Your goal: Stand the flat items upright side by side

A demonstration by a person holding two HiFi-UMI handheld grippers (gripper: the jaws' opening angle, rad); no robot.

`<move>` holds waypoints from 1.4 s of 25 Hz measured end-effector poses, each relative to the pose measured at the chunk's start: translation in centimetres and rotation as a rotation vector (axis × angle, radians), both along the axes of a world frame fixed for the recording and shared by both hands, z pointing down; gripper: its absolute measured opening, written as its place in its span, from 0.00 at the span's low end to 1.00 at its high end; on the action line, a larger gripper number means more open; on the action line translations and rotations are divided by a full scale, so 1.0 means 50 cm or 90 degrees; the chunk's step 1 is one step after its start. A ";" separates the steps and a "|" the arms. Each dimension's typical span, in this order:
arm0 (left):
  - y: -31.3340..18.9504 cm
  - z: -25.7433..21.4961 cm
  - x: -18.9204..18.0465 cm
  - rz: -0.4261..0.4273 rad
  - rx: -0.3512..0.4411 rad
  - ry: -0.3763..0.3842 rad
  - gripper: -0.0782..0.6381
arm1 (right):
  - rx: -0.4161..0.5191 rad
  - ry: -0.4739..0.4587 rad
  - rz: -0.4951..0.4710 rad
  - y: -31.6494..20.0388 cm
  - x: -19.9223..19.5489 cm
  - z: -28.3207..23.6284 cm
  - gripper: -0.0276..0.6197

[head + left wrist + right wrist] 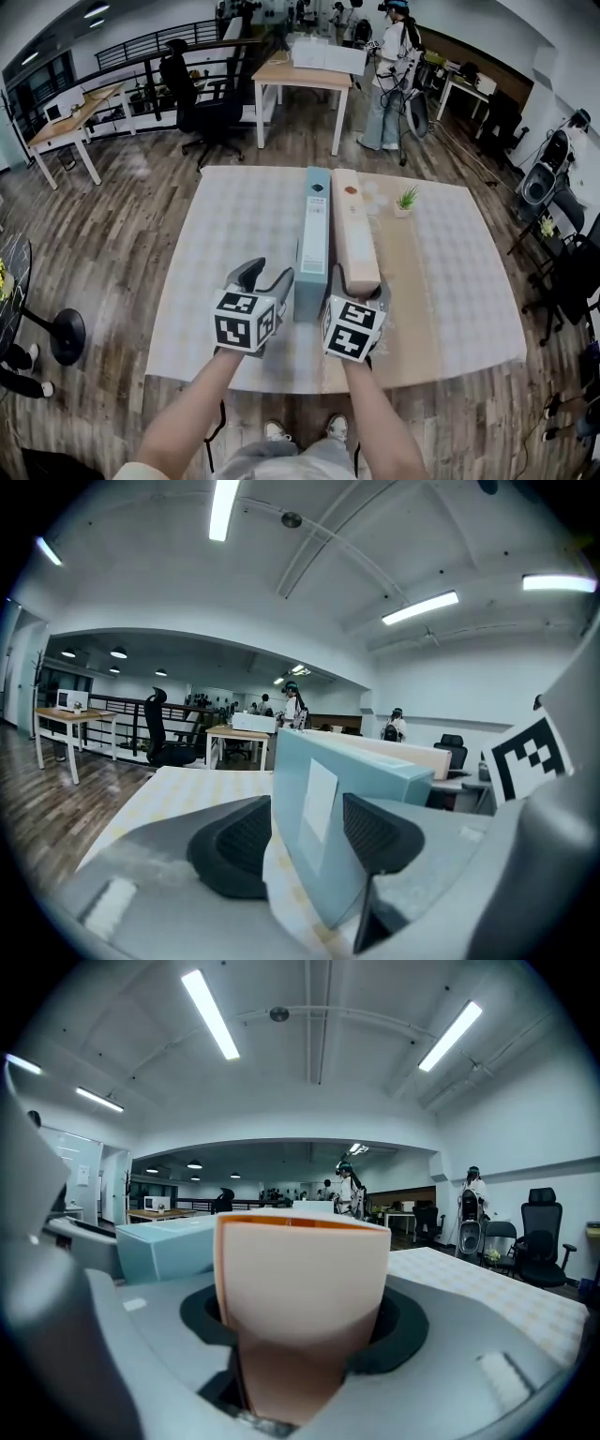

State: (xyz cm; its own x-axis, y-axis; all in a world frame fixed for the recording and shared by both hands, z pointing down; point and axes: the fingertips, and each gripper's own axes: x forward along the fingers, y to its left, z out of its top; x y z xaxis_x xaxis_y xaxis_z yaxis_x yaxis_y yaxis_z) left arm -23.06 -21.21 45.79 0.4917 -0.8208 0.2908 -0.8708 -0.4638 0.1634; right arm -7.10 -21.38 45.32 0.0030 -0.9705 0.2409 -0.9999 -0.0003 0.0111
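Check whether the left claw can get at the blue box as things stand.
Probably yes: the left claw is open, and the blue box has its near end right before it, nothing between. The peach box in the right claw stands close beside, leaving one jaw little room.

Noted on the pale checked tablecloth (234, 234), a small green potted plant (406, 200) near the far edge; beyond, on the wood-plank floor (141, 197) — a black office chair (202, 103), a white-legged wooden table (281, 73) bearing a white box (328, 56), a standing person (389, 75) and, at left, a black round-based stand (66, 336).
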 end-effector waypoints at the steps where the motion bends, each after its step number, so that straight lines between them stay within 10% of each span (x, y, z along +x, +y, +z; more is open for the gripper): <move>1: 0.000 0.003 0.002 0.004 -0.002 -0.001 0.46 | 0.003 -0.001 0.003 0.002 -0.002 0.002 0.48; 15: -0.006 0.015 0.004 0.005 -0.010 -0.007 0.46 | 0.005 -0.006 -0.064 0.018 -0.019 0.016 0.55; 27: -0.003 0.014 0.005 0.003 -0.012 -0.010 0.46 | -0.033 -0.086 -0.274 0.071 -0.031 0.025 0.69; 35: -0.001 0.027 0.009 0.020 -0.015 -0.019 0.46 | -0.116 -0.032 -0.401 0.113 -0.022 0.088 0.63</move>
State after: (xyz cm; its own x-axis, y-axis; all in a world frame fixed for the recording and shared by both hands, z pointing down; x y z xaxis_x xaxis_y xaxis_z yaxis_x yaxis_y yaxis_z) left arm -22.61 -21.26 47.16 0.5083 -0.7976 0.3247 -0.8603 -0.4876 0.1487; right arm -8.20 -15.72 49.71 -0.5674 -0.7270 0.3867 -0.8078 0.5825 -0.0903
